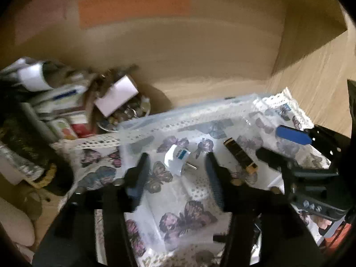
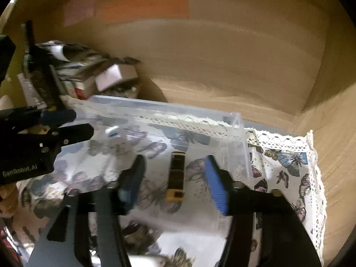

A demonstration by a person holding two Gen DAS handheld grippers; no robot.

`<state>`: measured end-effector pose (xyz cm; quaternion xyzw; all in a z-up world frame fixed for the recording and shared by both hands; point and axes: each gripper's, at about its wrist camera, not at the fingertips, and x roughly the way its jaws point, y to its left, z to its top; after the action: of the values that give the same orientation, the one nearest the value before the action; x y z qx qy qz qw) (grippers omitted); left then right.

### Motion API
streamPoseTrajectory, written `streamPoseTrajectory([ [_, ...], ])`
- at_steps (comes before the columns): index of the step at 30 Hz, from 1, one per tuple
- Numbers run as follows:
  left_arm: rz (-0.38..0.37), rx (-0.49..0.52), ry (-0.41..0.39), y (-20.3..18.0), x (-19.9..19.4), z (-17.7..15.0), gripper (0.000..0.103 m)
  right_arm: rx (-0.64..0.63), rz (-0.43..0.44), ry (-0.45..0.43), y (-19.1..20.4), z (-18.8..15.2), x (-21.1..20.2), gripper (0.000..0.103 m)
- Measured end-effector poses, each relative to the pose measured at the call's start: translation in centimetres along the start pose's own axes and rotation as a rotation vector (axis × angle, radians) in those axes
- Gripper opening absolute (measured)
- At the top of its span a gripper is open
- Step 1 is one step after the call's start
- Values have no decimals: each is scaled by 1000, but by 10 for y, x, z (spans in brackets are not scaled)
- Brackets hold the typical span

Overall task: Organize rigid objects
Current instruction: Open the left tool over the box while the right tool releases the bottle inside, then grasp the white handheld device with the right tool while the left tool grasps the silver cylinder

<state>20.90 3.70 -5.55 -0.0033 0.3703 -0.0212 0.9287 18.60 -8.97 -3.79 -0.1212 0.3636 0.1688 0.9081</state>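
Observation:
A clear plastic box [image 1: 133, 124] stands on a butterfly-print cloth [image 1: 98, 171]. In it lie a white plug adapter [image 1: 178, 158] and a black-and-gold rectangular piece [image 1: 240, 155]. My left gripper [image 1: 178, 169] is open above the box, its fingers on either side of the adapter, not touching it. My right gripper [image 2: 175, 173] is open above the box [image 2: 235, 129], its fingers straddling the black-and-gold piece [image 2: 176, 175] without touching. The adapter [image 2: 114, 134] shows small at the left in the right wrist view. Each gripper shows in the other's view.
A pile of boxes, papers and a bowl of small items [image 1: 124, 113] sits at the back left. Wooden walls [image 1: 200, 51] close in the back and right. The lace-edged cloth [image 2: 289, 155] runs to the right wall.

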Motion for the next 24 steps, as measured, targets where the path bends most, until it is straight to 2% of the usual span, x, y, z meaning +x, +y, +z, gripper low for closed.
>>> streamPoseTrajectory([
  [1,2,-1,-15,1,-8,-1,68,-6,1,-16,4,-3,-9,72],
  [3,11,-6,-44,4,-25,-7,80,-27,-3,-49,14,-10,-26,81],
  [4,15,-12,-54,7,-32,-11,86,-36,-1,-57,19,-14,-31,84],
  [7,28,-21,-68,15,-50,-25,92,-61,36,-58,36,-29,-43,87],
  [12,68,-23,-53,27,-65,-58,93,-57,85,-32,65,-57,-45,95],
  [16,87,-23,-22,33,-70,-85,93,-96,98,16,87,-73,-35,95],
  [20,86,-9,-24,31,-77,-107,93,-147,87,67,100,-85,-30,95],
  [21,79,-2,-27,30,-79,-111,92,-157,80,73,101,-88,-30,95],
  [24,57,16,-26,21,-81,-121,80,-139,73,81,91,-94,-36,95],
])
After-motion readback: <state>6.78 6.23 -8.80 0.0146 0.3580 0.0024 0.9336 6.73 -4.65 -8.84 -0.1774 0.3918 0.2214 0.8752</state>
